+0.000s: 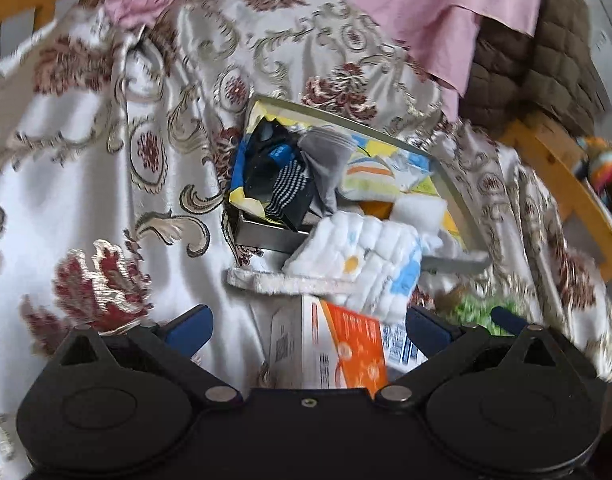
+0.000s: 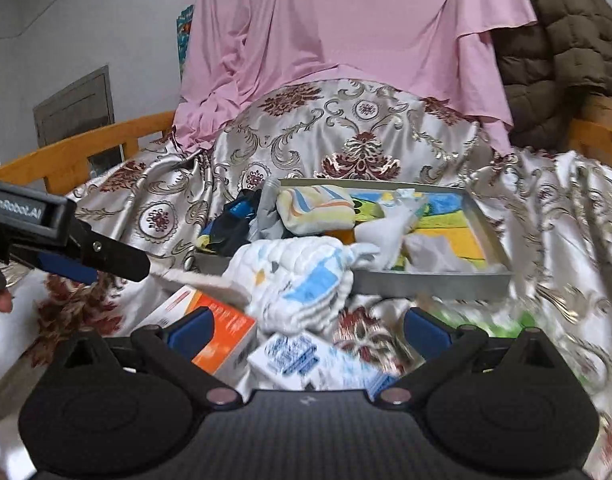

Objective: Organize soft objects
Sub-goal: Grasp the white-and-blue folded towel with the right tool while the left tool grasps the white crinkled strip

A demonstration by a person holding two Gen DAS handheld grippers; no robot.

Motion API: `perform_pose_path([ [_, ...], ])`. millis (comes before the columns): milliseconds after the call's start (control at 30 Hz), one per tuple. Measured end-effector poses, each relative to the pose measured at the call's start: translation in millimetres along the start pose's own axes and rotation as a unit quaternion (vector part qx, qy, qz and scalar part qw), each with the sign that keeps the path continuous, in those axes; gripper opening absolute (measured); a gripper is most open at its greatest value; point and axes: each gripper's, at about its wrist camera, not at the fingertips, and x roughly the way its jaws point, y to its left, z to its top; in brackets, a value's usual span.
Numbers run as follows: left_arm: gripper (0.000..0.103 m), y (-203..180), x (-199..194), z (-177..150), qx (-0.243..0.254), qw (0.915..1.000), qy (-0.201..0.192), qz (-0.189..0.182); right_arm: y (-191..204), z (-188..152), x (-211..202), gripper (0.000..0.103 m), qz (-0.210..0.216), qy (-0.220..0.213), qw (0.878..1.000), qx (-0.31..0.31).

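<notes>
A white quilted cloth point(image 1: 366, 256) point(image 2: 301, 280) with blue and orange patches hangs over the front rim of a metal tray point(image 1: 446, 172) point(image 2: 434, 284) on the bed. Inside the tray lie dark socks point(image 1: 277, 172) point(image 2: 233, 224), a grey sock point(image 1: 326, 156), a striped yellow cloth point(image 2: 318, 206) and white pieces point(image 2: 390, 228). A beige fuzzy strip point(image 1: 281, 282) point(image 2: 193, 278) lies under the quilted cloth. My left gripper point(image 1: 310, 328) point(image 2: 105, 258) is open, just short of the cloth. My right gripper point(image 2: 308, 328) is open too, nothing held.
An orange and white box point(image 1: 346, 348) point(image 2: 221, 332) and a blue-printed packet point(image 2: 306, 356) lie on the patterned satin bedspread point(image 1: 85, 160) under the grippers. A pink sheet point(image 2: 346, 40) and a brown quilted jacket point(image 2: 566, 40) hang behind. A wooden rail point(image 1: 566, 184) runs around the bed.
</notes>
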Motion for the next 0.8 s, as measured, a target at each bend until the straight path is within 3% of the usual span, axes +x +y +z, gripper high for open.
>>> perform_pose_path([
  [133, 0.102, 8.4, 18.2, 11.0, -0.036, 0.9992, 0.002, -0.016, -1.8, 7.0, 32.8, 0.103, -0.018, 0.020, 0.999, -0.016],
  [533, 0.090, 28.7, 55.2, 15.4, -0.106, 0.9926, 0.031, -0.052, -14.4, 21.7, 83.1, 0.103, 0.008, 0.051, 0.999, -0.006],
  [800, 0.079, 49.2, 67.5, 15.5, -0.197, 0.9774, 0.030, -0.069, -15.1, 22.9, 96.8, 0.102, 0.011, 0.070, 0.997, -0.001],
])
